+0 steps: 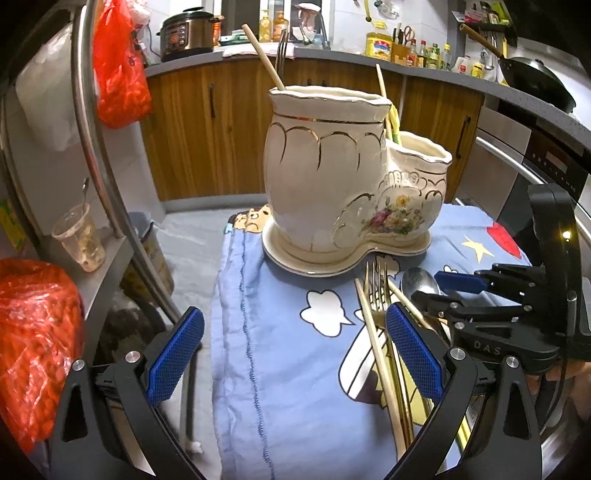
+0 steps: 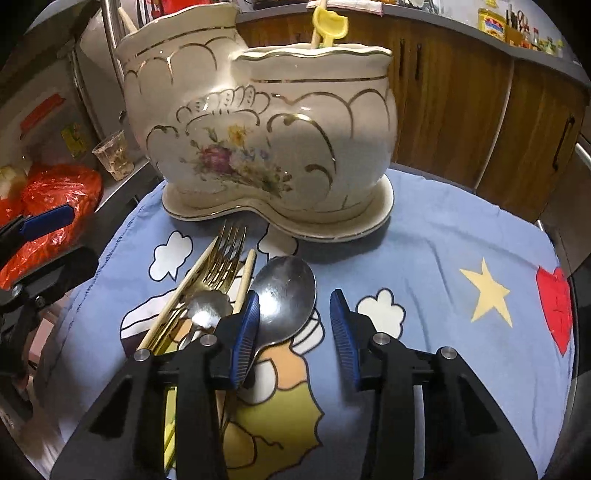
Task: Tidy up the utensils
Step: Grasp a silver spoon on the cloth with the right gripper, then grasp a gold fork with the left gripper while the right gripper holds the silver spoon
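A cream ceramic two-pot utensil holder stands on a blue cartoon cloth. It holds a chopstick, a fork and a yellow utensil. Loose on the cloth lie gold forks, chopsticks, a large steel spoon and a small spoon. My left gripper is open above the cloth, left of the pile. My right gripper is open, its left finger beside the large spoon.
Red plastic bags hang and lie at the left by a metal rack. A plastic cup stands on a shelf. Wooden cabinets and a cluttered counter lie behind.
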A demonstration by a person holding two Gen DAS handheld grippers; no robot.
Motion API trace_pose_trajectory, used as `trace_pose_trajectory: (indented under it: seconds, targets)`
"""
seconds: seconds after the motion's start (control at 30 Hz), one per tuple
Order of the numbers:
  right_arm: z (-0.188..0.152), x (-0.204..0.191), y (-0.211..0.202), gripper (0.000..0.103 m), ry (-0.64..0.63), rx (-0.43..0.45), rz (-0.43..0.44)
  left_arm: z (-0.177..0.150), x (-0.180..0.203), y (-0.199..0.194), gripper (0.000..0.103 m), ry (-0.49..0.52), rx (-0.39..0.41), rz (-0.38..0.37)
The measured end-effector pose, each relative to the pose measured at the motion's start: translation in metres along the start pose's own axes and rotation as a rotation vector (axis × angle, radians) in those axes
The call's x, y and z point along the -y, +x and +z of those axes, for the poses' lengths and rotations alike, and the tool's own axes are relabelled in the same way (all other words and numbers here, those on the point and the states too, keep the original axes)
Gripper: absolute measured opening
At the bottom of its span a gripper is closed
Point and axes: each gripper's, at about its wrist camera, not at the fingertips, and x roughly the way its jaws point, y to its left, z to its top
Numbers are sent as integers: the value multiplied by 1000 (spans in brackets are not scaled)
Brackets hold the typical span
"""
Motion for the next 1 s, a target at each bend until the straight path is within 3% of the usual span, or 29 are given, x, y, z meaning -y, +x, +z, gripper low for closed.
trace_pose_trajectory:
  seconds: [0.37, 0.53, 0.8, 0.93, 1.0]
  targets:
    - [8, -6, -5, 5, 21, 38, 18, -1, -8, 0, 98, -7, -5, -5]
    - [5, 3, -20, 2, 55, 55, 41, -4, -6, 4, 98, 0, -46, -70]
    - [4, 27, -58, 2, 140, 163, 35, -13, 27, 11, 92, 97, -126, -167]
    - [1, 32, -66, 2, 138, 177, 33, -16, 41, 14, 48, 132, -158, -205]
    - [0, 32, -68, 2, 135, 176, 36, -17, 46, 16, 36, 150, -165, -214]
